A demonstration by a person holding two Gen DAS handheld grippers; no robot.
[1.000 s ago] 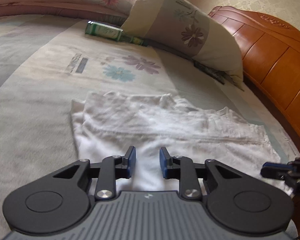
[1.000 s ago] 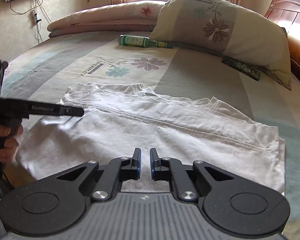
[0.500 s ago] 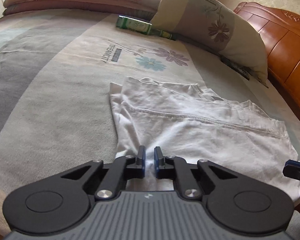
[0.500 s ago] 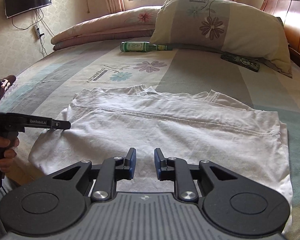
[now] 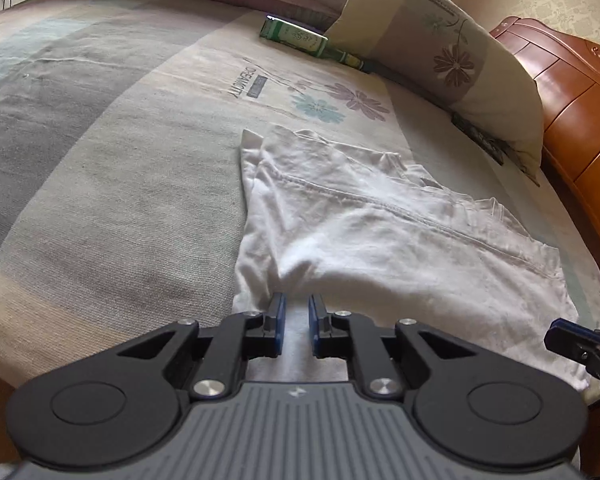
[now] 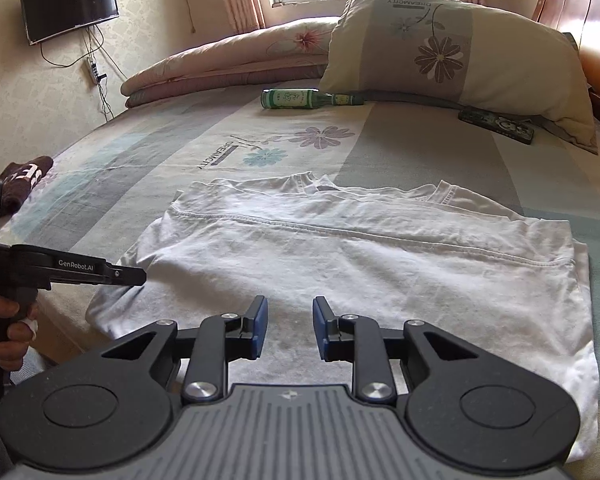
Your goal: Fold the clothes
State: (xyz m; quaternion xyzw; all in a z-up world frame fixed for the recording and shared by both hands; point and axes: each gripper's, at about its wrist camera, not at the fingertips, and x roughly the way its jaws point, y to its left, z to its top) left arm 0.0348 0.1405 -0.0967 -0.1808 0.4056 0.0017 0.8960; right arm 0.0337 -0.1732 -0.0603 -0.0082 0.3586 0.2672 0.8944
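Bed [image 6: 440, 152] is hosting a white T-shirt [image 6: 360, 256] folded once; left gripper [image 5: 297, 318] is pinching its near edge, right gripper [image 6: 290, 326] is opening, empty.

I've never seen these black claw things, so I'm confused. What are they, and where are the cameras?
They are grippers: a person holds one in each hand. Each carries a camera looking along its fingers. One picture is from the left gripper, which seems to pinch the edge of a white shirt. The other is from the right gripper, its jaws opening, nothing between them. The shirt lies on a bed, with a green bottle and a pillow beyond.
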